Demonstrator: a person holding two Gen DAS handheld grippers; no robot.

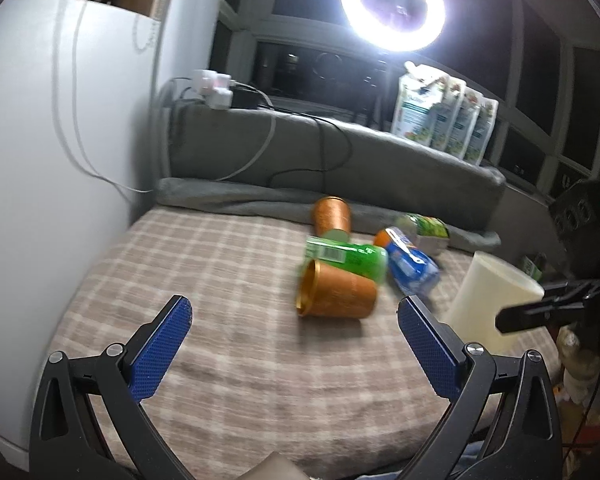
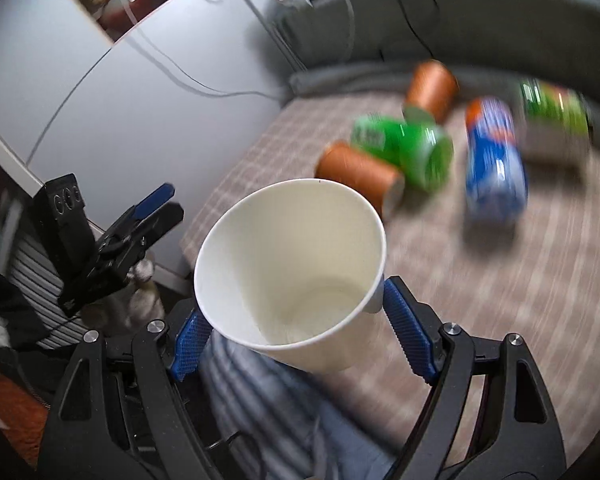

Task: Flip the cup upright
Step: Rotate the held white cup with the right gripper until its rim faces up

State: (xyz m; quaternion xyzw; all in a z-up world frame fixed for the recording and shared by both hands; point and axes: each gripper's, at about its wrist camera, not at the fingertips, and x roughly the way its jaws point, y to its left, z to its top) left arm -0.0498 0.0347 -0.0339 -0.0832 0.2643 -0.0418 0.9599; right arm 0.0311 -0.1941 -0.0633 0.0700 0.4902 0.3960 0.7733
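A cream paper cup (image 2: 296, 272) is held between the blue pads of my right gripper (image 2: 296, 320), its open mouth tilted up toward the camera, above the near edge of the checked cloth (image 2: 500, 300). In the left wrist view the same cup (image 1: 492, 300) stands at the right, with the right gripper's dark finger (image 1: 540, 312) across it. My left gripper (image 1: 294, 316) is open and empty, low over the cloth, short of an orange cup (image 1: 336, 292) lying on its side.
On the cloth lie a green can (image 1: 348, 258), a blue can (image 1: 412, 268), a second orange cup (image 1: 332, 216) and a green packet (image 1: 428, 228). A white cabinet (image 1: 60, 160) stands left, a grey cushion (image 1: 340, 160) with cables behind, a ring light (image 1: 392, 4) above.
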